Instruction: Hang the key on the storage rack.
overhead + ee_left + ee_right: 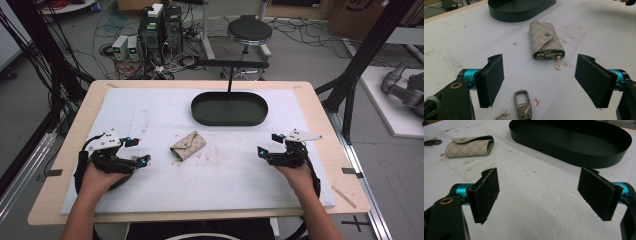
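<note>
Both the left gripper [142,151] and right gripper [266,144] rest wide open and empty, so nothing has begun; likely next, the key pouch [187,146] goes to the black tray [229,108] at its one o'clock.

Light wooden table [322,120] topped with stained white mat [150,112]. Grey floor [300,50] beyond, strewn with cables. Black round stool [249,31], computer towers [161,27], black frame posts [365,55] at sides.
</note>
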A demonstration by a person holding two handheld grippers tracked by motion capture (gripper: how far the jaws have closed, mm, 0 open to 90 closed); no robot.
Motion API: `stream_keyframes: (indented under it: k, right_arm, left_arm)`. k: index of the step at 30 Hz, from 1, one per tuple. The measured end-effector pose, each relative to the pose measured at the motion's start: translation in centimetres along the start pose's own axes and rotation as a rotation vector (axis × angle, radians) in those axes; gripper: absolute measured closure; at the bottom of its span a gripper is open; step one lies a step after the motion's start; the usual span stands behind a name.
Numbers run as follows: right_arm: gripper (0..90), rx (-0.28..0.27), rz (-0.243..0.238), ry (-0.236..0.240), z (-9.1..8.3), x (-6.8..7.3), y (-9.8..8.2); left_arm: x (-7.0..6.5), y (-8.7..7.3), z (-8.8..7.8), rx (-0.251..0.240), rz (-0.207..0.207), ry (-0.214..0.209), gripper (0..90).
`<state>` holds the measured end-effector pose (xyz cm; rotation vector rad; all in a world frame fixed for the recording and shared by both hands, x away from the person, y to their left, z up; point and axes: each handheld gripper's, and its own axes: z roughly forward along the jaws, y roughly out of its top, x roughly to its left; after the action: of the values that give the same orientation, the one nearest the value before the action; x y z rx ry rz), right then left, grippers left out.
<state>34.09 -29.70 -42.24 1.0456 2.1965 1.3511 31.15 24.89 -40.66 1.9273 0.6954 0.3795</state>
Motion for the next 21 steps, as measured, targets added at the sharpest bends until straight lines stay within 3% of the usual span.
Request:
stream_keyframes:
  k: [13, 21]
  right_arm:
    - [17.9, 0.014, -0.016, 0.004, 0.2, 0.6, 0.1]
    - [18.0, 0.020, -0.014, -0.003, 0.4, 0.4, 0.0]
  left_arm:
    - [0.3, -0.7, -0.4, 0.024, -0.005, 0.016, 23.4]
    - [1.0, -2.0, -0.1, 0.101, -0.014, 0.026, 24.1]
